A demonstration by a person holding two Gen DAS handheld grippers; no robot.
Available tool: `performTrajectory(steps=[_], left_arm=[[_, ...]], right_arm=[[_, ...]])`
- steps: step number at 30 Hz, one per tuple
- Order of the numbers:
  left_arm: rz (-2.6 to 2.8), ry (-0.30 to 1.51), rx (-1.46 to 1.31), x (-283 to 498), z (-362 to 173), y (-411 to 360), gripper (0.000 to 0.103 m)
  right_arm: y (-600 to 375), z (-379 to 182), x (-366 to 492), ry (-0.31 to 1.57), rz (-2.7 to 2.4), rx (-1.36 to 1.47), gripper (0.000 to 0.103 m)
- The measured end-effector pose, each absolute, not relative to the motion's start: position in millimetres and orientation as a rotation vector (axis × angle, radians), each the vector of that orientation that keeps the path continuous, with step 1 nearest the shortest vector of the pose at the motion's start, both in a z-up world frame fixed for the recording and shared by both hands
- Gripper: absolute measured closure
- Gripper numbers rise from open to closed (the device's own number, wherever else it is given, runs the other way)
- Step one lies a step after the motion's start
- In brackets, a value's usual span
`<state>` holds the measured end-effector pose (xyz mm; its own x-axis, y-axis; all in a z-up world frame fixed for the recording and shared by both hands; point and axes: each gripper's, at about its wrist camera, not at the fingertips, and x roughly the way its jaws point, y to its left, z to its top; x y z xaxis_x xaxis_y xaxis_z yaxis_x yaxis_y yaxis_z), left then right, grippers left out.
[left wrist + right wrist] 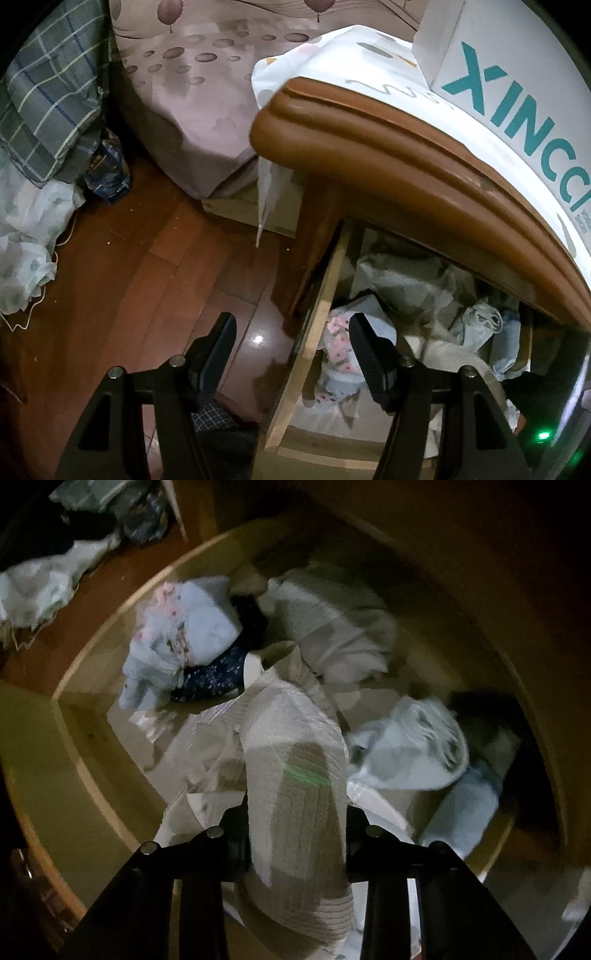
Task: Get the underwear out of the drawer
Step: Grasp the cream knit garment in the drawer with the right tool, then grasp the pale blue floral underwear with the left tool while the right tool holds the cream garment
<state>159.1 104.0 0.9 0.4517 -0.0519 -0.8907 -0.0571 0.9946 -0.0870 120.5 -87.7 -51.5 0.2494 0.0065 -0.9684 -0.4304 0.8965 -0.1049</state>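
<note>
Spread wide and empty, my left gripper [293, 341] hangs over the drawer [325, 295] rim, one finger above the wooden floor [147, 266], the other over a pink-flowered garment [338, 339]. Bed [192, 110] beyond, nightstand top [406, 147] overhead.

Right view: my right gripper [297, 834] is pinching pale ribbed underwear [295, 775], its far end trailing into the drawer's pile. I think that tail could snag the navy garment [214, 675] and drag it out. Dim, blurry here.

Left wrist view looks down across the drawer [321, 325] edge; right wrist view peers closely inside; both share it.
</note>
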Motion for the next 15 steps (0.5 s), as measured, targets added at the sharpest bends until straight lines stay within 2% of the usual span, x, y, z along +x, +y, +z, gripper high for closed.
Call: performTrajectory(steps=[6,15], left_arm=[[-0.056,1.122,-0.136,159.5,-3.1,94.9,0.038],[-0.170,1.169,-0.109,159.3,-13.9,68.1,0.038]], right_arm=[[-125.9,-17.5,95.5,1.186,0.241,-0.183,0.071],[-196.2,-8.2,83.7,1.120,0.096,0.049,0.071]])
